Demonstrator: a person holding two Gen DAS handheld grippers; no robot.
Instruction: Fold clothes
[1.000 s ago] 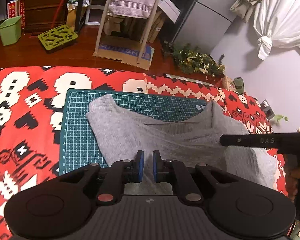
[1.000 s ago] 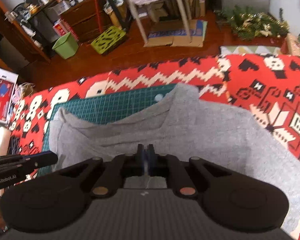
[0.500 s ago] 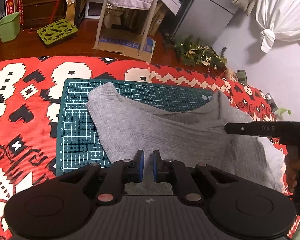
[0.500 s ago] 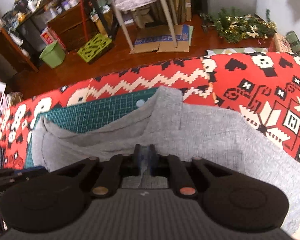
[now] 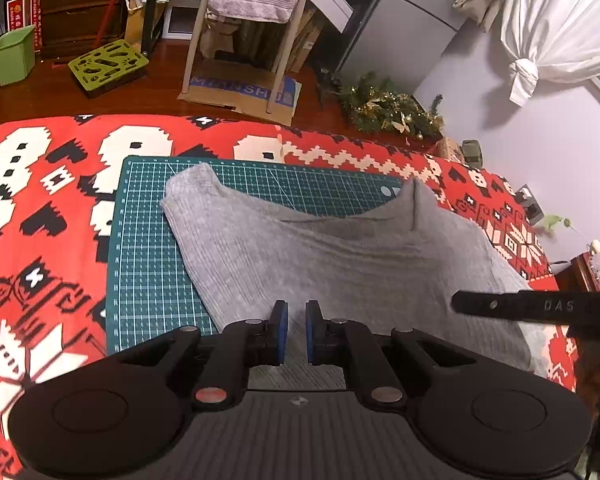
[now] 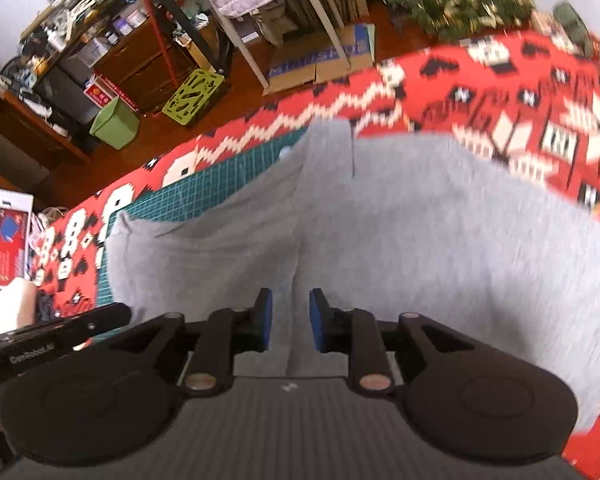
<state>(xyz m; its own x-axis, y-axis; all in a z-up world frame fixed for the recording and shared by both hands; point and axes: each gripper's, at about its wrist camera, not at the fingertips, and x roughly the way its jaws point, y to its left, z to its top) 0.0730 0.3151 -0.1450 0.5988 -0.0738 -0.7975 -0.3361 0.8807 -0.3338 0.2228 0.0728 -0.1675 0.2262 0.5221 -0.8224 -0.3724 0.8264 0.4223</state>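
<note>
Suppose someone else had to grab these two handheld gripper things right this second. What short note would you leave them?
Left gripper: open, a narrow gap between its blue pads, nothing held, over the near edge of the grey garment.
Right gripper: open wider, also empty, over the same near edge further right; that view is blurred.
The garment lies spread across the green cutting mat and onto the red patterned blanket, with a fold line running across its far side.
Done: at most one fold, as far as I can tell.
Left: grip the edge again, fold it smaller and flatten it.
</note>
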